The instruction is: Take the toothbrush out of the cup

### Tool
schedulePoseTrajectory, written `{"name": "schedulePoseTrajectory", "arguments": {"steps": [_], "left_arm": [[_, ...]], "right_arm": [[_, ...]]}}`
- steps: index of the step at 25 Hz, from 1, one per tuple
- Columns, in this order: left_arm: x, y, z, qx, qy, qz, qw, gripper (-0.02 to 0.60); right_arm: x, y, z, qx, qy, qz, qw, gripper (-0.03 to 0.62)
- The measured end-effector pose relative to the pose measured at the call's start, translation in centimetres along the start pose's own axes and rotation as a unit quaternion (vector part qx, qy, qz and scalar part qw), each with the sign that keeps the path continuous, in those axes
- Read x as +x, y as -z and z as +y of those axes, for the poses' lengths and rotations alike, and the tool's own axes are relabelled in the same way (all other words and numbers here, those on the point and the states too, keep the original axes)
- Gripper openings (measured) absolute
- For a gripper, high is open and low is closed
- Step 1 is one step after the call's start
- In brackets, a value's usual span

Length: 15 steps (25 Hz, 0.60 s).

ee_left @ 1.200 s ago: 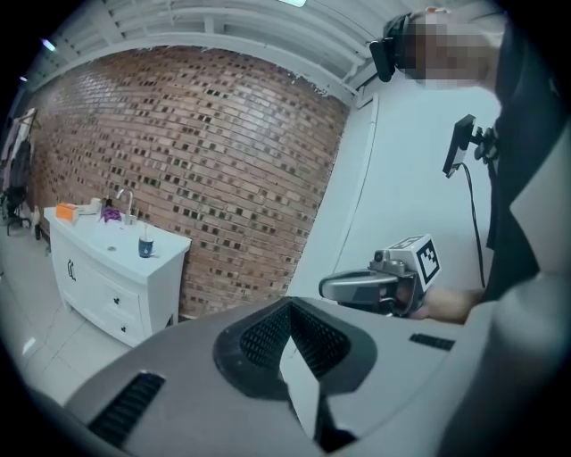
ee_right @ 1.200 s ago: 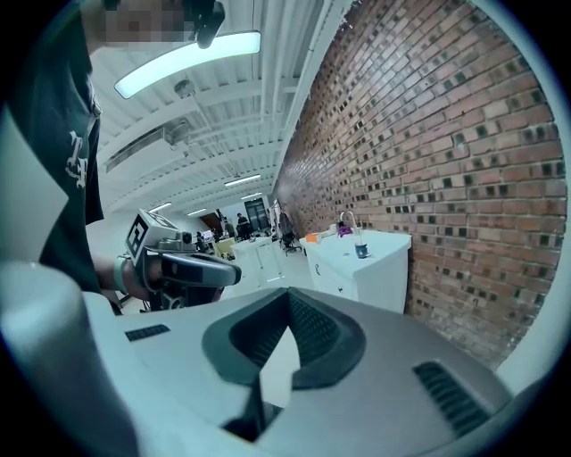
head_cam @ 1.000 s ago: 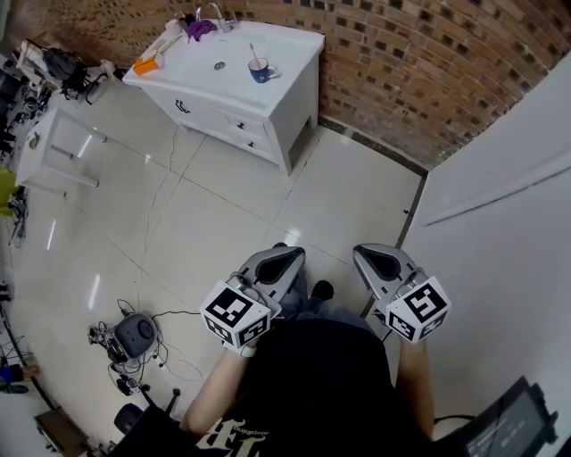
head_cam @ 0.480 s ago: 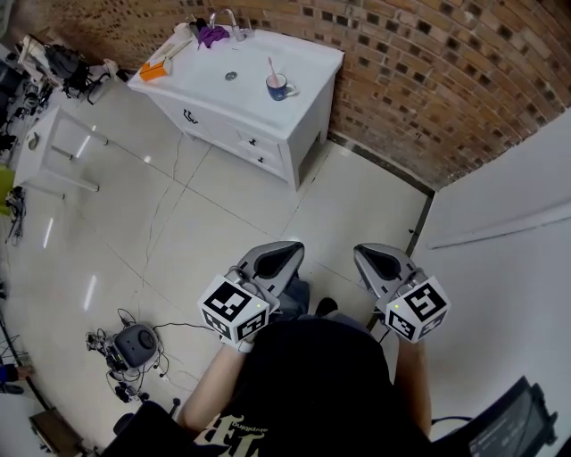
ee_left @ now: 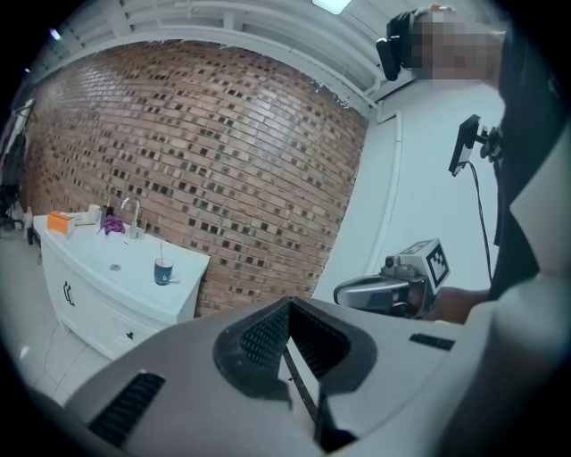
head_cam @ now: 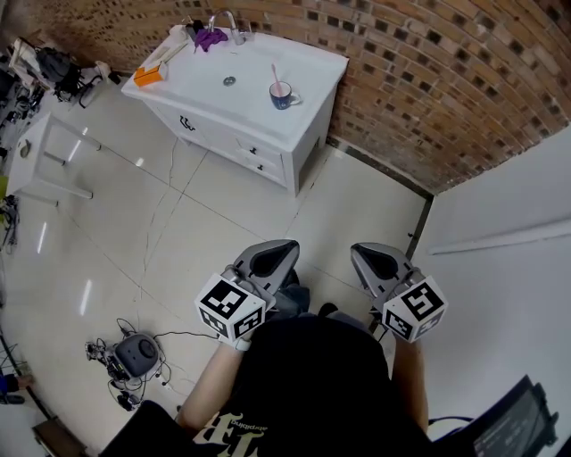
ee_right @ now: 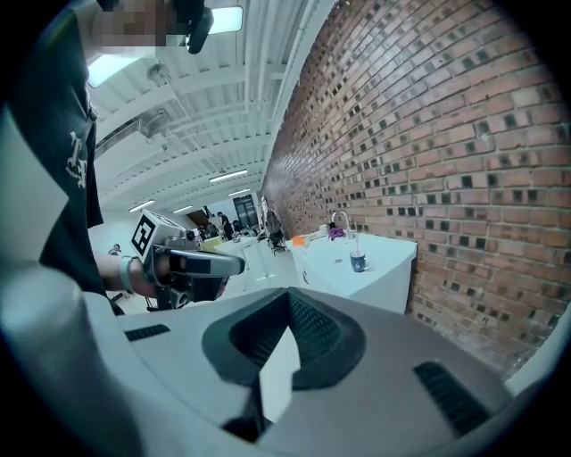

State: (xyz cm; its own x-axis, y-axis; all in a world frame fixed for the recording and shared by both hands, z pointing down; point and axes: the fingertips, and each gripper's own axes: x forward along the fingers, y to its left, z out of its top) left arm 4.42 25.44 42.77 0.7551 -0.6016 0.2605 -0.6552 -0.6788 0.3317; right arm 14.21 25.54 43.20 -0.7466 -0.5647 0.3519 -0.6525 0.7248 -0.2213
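Note:
A blue cup with a pale toothbrush standing in it sits near the right end of a white vanity top, far ahead of me across the tiled floor. The left gripper view has the cup small at the left, and the right gripper view has the cup far off at the right. My left gripper and right gripper are held close to my body, side by side, pointing forward. Both are shut with nothing in them.
The vanity has a sink drain, a faucet, a purple cloth and an orange box. A brick wall runs behind it and a white wall stands at my right. A white table and a cabled device lie to my left.
The vanity and cup have shifted right and slightly down in the head view as I come closer. Both grippers stay shut and keep their place in front of my body.

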Motion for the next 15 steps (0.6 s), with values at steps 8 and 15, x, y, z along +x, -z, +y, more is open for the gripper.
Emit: {"name": "schedulePoseTrajectory", "arguments": {"steps": [8,15], "left_arm": [[0.1,-1.2,3.7,-0.004,0.008,-0.003,1.0000,-0.003],[-0.7,-1.6,5.7,-0.008,0.022,-0.005,0.9997,-0.003]], "right_arm": [[2.6,-1.1,-0.6,0.000,0.016,0.012,1.000,-0.012],[4.5,-1.5,0.3,0.004,0.027,0.022,0.999,-0.012]]}}
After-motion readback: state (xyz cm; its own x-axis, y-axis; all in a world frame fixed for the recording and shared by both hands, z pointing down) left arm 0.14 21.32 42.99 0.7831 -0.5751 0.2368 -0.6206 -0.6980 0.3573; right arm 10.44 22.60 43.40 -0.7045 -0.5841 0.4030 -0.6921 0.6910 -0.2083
